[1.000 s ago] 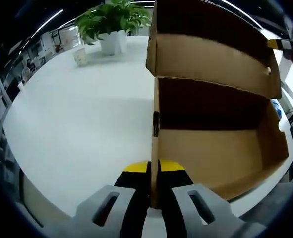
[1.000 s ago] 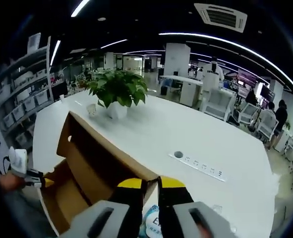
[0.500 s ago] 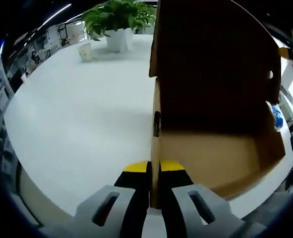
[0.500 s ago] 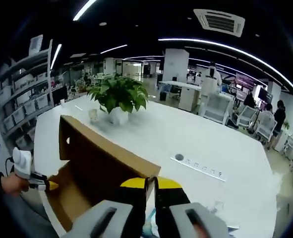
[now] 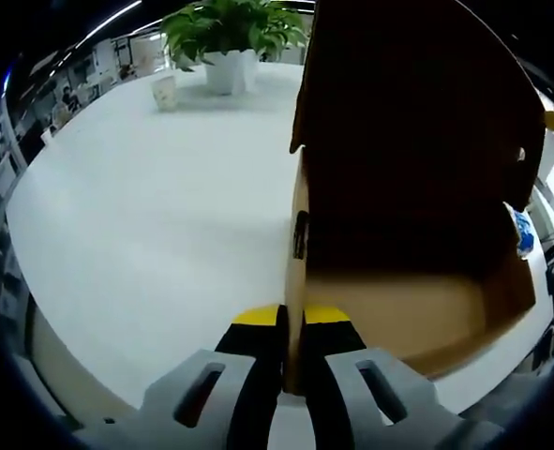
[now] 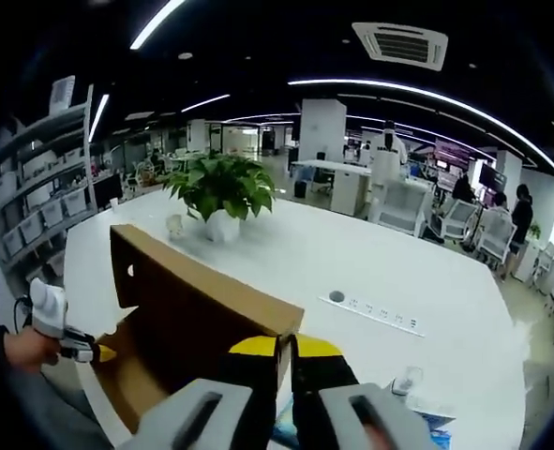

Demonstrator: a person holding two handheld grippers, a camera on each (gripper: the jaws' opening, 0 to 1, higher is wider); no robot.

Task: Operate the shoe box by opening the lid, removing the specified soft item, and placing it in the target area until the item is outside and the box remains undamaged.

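Shoe box (image 5: 417, 309) looks empty, lid (image 6: 202, 300) up, left gripper (image 5: 292, 323) clamping its wall, right gripper (image 6: 284, 349) clamping the lid's edge, so closing's probably left.

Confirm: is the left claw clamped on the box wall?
Yes, the left claw is shut on the shoe box's thin cardboard side wall.
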